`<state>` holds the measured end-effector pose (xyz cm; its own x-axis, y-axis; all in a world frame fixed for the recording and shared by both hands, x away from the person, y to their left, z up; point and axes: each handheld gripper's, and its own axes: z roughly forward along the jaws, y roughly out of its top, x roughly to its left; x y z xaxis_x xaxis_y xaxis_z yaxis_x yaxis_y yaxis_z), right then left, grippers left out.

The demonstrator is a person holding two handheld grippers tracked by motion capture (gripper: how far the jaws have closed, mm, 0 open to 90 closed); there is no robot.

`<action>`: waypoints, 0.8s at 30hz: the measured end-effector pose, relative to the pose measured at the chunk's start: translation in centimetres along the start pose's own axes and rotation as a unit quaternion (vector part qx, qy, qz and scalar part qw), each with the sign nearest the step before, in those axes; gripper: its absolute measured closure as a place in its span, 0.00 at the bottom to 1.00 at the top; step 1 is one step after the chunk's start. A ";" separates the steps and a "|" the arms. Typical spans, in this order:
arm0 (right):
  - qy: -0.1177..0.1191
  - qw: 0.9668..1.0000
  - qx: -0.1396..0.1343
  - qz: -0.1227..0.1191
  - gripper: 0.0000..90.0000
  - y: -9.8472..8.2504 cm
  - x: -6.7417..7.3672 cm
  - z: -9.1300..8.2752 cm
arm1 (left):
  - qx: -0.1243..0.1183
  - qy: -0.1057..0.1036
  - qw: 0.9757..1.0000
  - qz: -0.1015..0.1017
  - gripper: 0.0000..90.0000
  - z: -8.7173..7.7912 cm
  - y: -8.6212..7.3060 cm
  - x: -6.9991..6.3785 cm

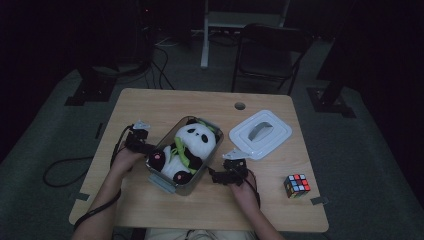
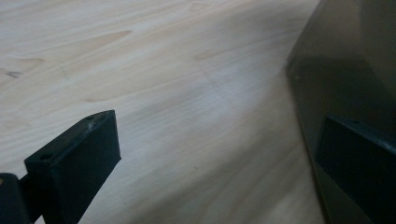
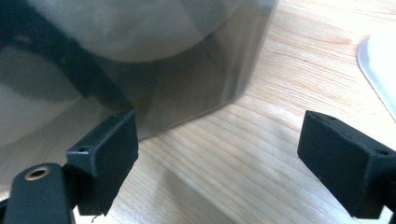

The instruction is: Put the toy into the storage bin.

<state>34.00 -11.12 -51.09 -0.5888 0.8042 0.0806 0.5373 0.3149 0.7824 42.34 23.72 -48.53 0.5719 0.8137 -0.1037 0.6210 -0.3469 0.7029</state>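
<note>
A clear plastic box lies in the middle of the wooden table with a plush panda inside it. My left gripper sits at the box's left side, open, with one jaw against the box wall and bare wood between the jaws. My right gripper rests at the box's right side, also open; in the right gripper view the box wall stands just ahead of the jaws, the panda's fur blurred behind it. The box's white lid lies on the table to the right.
A Rubik's cube stands near the table's front right corner. A cable hole is at the table's far edge. A dark chair stands behind the table. Cables trail off the left edge.
</note>
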 end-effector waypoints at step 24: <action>-0.018 1.000 -0.010 0.014 0.15 -0.7 -3.2 -2.4 | 0.019 -0.014 0.999 0.035 0.01 -0.3 -0.6 -5.8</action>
<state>34.05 -15.11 -50.35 -0.5518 0.8300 0.0813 0.5410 0.2821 0.7923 38.50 19.39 -48.14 0.6286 0.7740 -0.0757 0.5987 -0.4194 0.6824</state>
